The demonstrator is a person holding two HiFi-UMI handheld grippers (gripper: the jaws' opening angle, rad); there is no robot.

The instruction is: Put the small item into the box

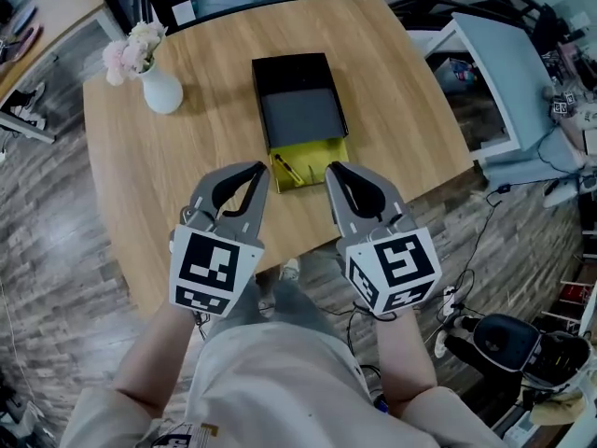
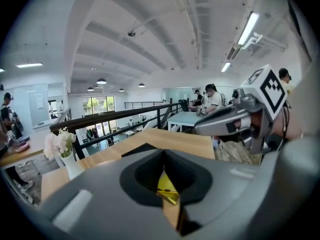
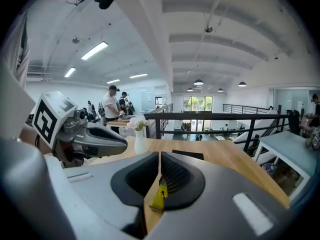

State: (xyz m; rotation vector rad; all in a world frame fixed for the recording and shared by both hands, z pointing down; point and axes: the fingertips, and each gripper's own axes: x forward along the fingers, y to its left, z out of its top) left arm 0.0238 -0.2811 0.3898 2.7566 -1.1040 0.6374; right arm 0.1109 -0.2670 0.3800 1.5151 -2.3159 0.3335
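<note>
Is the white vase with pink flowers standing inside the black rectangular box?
No, the white vase with pink flowers stands on the wooden table, well apart from the black rectangular box.

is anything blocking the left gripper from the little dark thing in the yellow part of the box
Nothing visible does. The small dark item lies uncovered in the open yellow section, close to the shut left gripper. The grey lid covers only the part farther back.

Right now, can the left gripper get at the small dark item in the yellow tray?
Probably yes. The left gripper sits just beside the open yellow tray, nothing lies between it and the small dark item, but its jaws are shut.
</note>
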